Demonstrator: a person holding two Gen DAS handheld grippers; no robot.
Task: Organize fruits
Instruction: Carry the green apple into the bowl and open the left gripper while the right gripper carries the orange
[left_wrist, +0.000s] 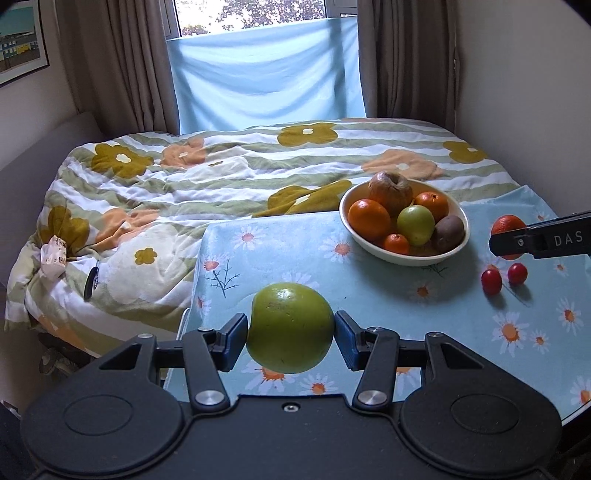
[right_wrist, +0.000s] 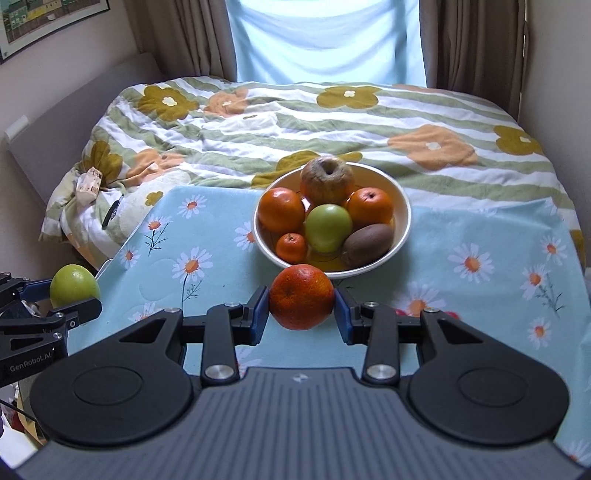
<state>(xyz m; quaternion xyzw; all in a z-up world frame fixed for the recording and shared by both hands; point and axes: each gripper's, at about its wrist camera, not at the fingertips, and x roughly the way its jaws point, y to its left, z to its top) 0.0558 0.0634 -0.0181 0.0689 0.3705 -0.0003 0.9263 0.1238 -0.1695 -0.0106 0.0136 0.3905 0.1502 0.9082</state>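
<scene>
Clamping a large green apple (left_wrist: 291, 328) between its two blue pads, the left gripper (left_wrist: 291, 334) holds the fruit clear above the near edge of the daisy-print cloth (left_wrist: 280, 251). The apple's skin is smooth and glossy, with a faint brown speckle near the top. In the right wrist view that same apple (right_wrist: 74, 285) shows at the far left, beyond the cloth's edge. The right gripper (right_wrist: 301, 308) is clenched on a dark orange (right_wrist: 301, 297) with a pebbled, reddish rind, pads pressed to both sides, just in front of the bowl (right_wrist: 402, 218).

The bowl is round, cream-coloured and smooth-walled, standing on the pale blue quilted cloth. Inside it lie a wrinkled brownish apple (right_wrist: 327, 180) at the back, two oranges (right_wrist: 281, 209) to either side, a small green apple (right_wrist: 328, 227) in the middle, a tiny mandarin (right_wrist: 291, 247) at the front left and a fuzzy brown kiwi (right_wrist: 367, 240) at the front right. Two small glossy red fruits (left_wrist: 491, 281) sit close together on the cloth, right of the bowl in the left wrist view. Behind lies a rumpled duvet (left_wrist: 184, 173) with olive and peach flowers on green and white stripes.
</scene>
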